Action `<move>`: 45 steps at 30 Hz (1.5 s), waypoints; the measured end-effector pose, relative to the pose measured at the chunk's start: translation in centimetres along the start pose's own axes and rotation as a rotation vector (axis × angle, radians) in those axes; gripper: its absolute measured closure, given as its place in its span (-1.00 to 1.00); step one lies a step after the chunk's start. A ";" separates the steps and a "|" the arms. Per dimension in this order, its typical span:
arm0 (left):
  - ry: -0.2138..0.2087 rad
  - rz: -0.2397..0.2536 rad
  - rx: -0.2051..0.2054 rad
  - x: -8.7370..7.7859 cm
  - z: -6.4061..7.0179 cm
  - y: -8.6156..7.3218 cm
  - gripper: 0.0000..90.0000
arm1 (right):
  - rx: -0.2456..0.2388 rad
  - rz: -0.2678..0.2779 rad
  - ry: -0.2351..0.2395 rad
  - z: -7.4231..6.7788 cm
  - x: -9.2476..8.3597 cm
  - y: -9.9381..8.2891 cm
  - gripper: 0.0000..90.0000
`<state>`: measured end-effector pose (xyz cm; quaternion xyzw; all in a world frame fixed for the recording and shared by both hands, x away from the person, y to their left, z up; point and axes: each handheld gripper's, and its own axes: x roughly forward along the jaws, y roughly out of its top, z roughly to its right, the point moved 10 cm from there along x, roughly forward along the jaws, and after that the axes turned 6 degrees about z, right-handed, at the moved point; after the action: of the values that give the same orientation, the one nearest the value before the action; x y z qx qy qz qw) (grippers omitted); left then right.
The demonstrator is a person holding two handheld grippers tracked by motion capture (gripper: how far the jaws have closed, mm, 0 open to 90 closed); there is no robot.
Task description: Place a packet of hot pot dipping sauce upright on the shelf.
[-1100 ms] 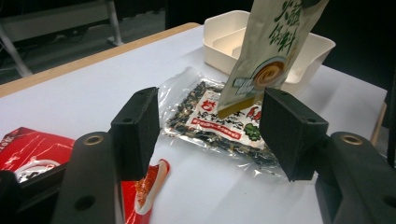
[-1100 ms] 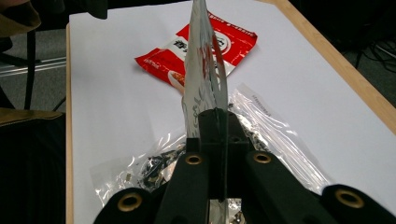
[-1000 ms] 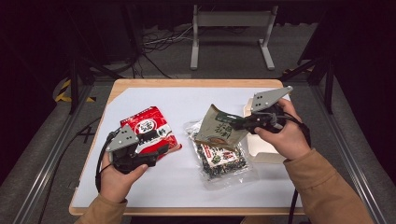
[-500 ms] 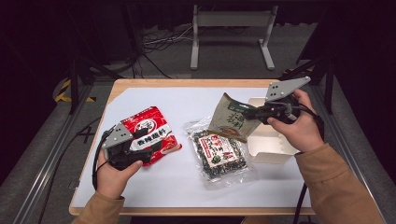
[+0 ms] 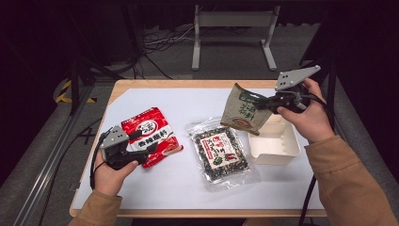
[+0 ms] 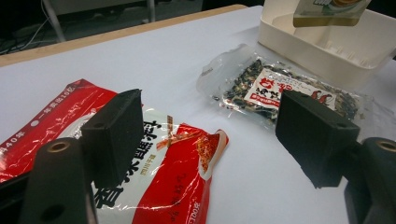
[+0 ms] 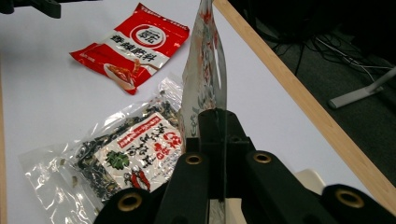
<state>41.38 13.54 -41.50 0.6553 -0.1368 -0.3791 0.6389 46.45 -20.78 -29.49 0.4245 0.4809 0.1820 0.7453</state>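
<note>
R gripper fingers clamped on a green-beige pouch, held in the air above the white tray's rim. L gripper fingers wide apart, low over the red packet on the desk. Clear seaweed bag lies flat btwn packet and tray.

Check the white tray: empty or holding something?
Empty. The tray shows a bare floor; the green packet hangs above it, pinched in the right gripper.

Left tongs: I hold them low at the bench's left, jaws spread wide.
Right tongs: raised at the far right, jaws clamped together.
Forearms: both enter from below.
</note>
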 end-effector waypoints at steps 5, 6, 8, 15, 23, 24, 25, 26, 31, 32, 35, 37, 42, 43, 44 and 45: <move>0.025 -0.010 0.008 0.0 -0.5 -0.6 -0.54 | -0.008 -0.010 -0.023 1.4 -0.4 -0.2 1.00; 0.029 -0.015 0.016 -0.1 -0.6 -0.7 -0.55 | -0.010 -0.013 -0.028 1.7 -0.4 -0.3 1.00; 0.032 -0.016 0.002 -0.2 -0.6 -0.9 -0.56 | -0.023 -0.020 -0.037 2.3 -0.5 -0.4 1.00; 0.051 -0.013 -0.018 -0.8 -1.1 -1.2 -0.56 | -0.044 -0.034 -0.066 4.4 -0.7 -0.6 1.00; 0.055 -0.016 -0.029 -0.8 -1.4 -1.5 -0.56 | -0.077 -0.040 -0.102 6.4 -1.0 -0.9 1.00; 0.058 -0.017 -0.025 -0.8 -1.5 -1.5 -0.56 | -0.081 -0.042 -0.105 6.6 -1.0 -0.9 1.00; 0.060 -0.016 -0.029 -0.8 -1.5 -1.6 -0.56 | -0.084 -0.045 -0.109 6.8 -1.0 -1.0 1.00; 0.062 -0.016 -0.027 -0.9 -1.6 -1.6 -0.56 | -0.088 -0.048 -0.110 7.1 -1.0 -1.1 1.00; 0.079 -0.025 -0.028 -1.2 -1.8 -2.0 -0.57 | -0.099 -0.053 -0.107 8.0 -1.1 -1.4 1.00; 0.083 -0.026 -0.025 -1.3 -1.9 -2.1 -0.57 | -0.099 -0.053 -0.107 8.0 -1.1 -1.4 1.00; 0.101 -0.030 -0.036 -1.7 -2.2 -2.4 -0.57 | -0.130 -0.048 -0.102 8.6 -1.1 -1.5 1.00; 0.106 -0.034 -0.034 -1.8 -2.3 -2.5 -0.57 | -0.141 -0.049 -0.104 8.8 -1.1 -1.5 1.00; 0.125 -0.043 -0.029 -2.2 -2.4 -2.9 -0.58 | -0.182 -0.052 -0.108 9.7 -1.0 -1.9 1.00; 0.135 -0.043 -0.033 -2.5 -2.5 -3.1 -0.57 | -0.183 -0.049 -0.107 10.1 -1.0 -2.1 1.00; 0.138 -0.046 -0.036 -2.6 -2.5 -3.3 -0.57 | -0.181 -0.049 -0.103 10.2 -1.0 -2.1 1.00; 0.138 -0.046 -0.036 -2.6 -2.5 -3.3 -0.58 | -0.183 -0.046 -0.104 10.3 -0.9 -2.2 1.00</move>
<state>40.33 17.62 -44.00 0.6714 -0.0704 -0.3498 0.6496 54.72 -27.40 -28.88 0.3523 0.4327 0.1858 0.8088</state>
